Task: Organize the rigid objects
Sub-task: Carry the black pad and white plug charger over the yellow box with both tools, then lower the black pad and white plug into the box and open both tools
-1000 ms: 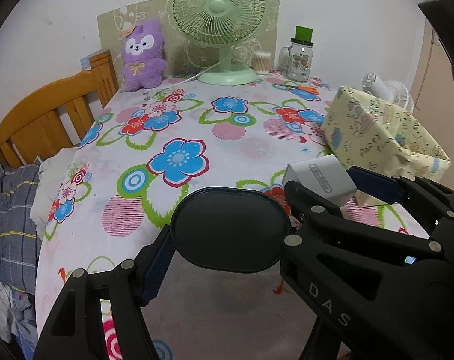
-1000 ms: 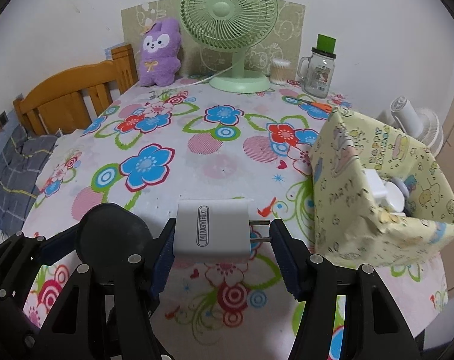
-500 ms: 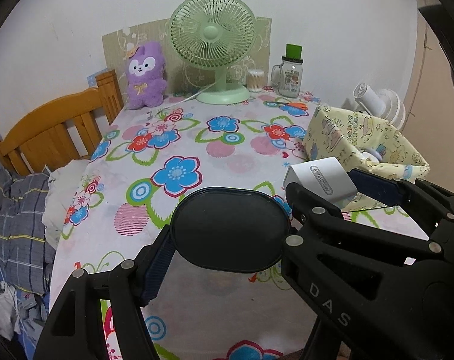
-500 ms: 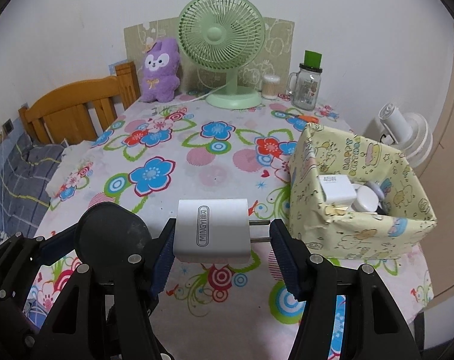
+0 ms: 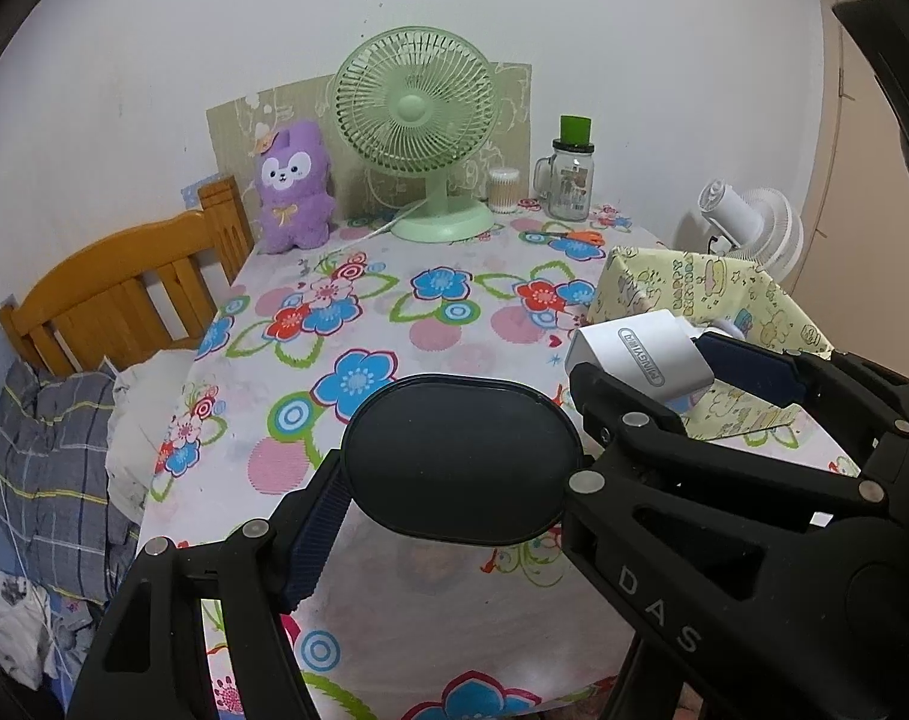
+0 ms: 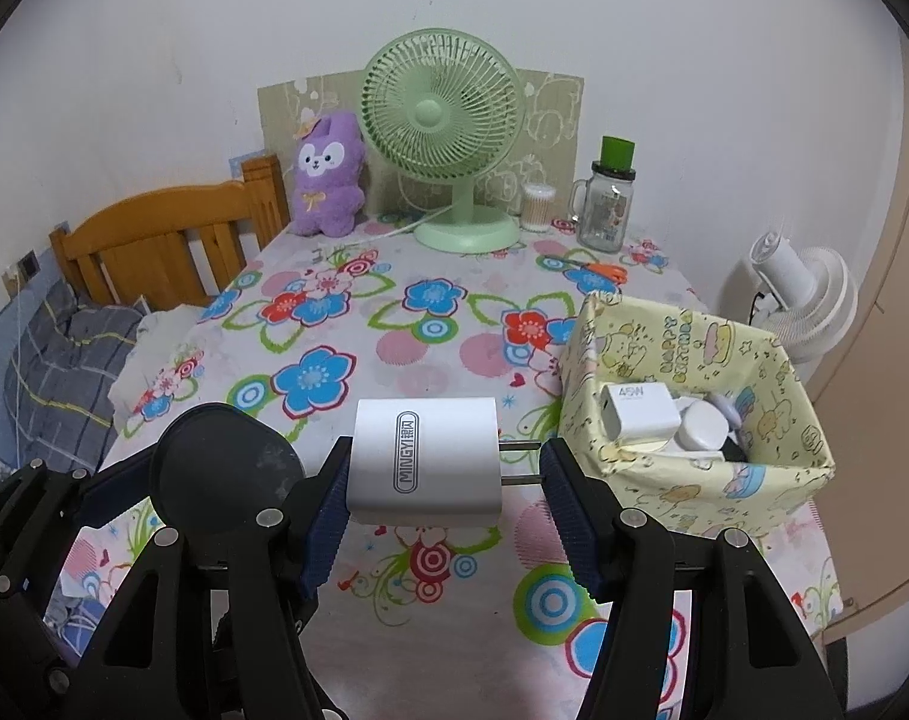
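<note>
My left gripper [image 5: 454, 468] is shut on a flat black oval case [image 5: 460, 459] and holds it above the table's near edge; the case also shows in the right wrist view [image 6: 226, 471]. My right gripper [image 6: 442, 480] is shut on a white MINGYI plug charger [image 6: 424, 462], prongs pointing right, held above the table; the charger also shows in the left wrist view [image 5: 640, 354]. A yellow patterned paper box [image 6: 694, 480] stands at the table's right and holds several white chargers [image 6: 640, 417]. It also shows in the left wrist view [image 5: 748, 300].
A floral tablecloth [image 6: 394, 324] covers the table. At the back stand a green desk fan [image 6: 442, 138], a purple plush [image 6: 328, 174], a cotton swab tub [image 6: 538, 207], a glass jar mug [image 6: 610, 204] and orange scissors [image 6: 598, 270]. A wooden headboard [image 6: 172, 246] is left, a white fan [image 6: 802, 294] right.
Both grippers have drawn back and up from the table, keeping hold of the case and the charger. More of the table and the inside of the box now show.
</note>
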The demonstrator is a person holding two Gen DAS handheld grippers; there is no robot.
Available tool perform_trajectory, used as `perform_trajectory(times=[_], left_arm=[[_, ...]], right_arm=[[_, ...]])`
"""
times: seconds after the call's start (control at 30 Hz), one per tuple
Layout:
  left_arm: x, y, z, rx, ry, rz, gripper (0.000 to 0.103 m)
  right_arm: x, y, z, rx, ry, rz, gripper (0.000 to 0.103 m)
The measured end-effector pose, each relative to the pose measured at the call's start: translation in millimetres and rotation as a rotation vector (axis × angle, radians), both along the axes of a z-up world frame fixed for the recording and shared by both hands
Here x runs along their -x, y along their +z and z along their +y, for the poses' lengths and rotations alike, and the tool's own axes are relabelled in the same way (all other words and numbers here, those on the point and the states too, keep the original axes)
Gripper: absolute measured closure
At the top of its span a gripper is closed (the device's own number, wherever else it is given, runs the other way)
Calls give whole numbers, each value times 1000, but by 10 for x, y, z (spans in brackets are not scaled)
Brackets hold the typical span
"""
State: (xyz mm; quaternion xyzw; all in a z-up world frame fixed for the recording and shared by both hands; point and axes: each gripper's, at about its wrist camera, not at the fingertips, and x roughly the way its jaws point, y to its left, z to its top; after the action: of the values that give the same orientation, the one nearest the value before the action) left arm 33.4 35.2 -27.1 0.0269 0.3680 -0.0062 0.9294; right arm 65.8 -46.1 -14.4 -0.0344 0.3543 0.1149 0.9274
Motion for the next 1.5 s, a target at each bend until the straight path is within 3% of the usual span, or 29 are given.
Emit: perform_trajectory(times=[0.43, 1.5], left_arm=[[-171, 101, -318, -14, -22, -10, 28], [-968, -26, -1426, -29, -217, 43, 28]], right_arm=[[-148, 113, -312, -2, -18, -10, 39], [-791, -52, -1452, -12, -192, 28, 39]])
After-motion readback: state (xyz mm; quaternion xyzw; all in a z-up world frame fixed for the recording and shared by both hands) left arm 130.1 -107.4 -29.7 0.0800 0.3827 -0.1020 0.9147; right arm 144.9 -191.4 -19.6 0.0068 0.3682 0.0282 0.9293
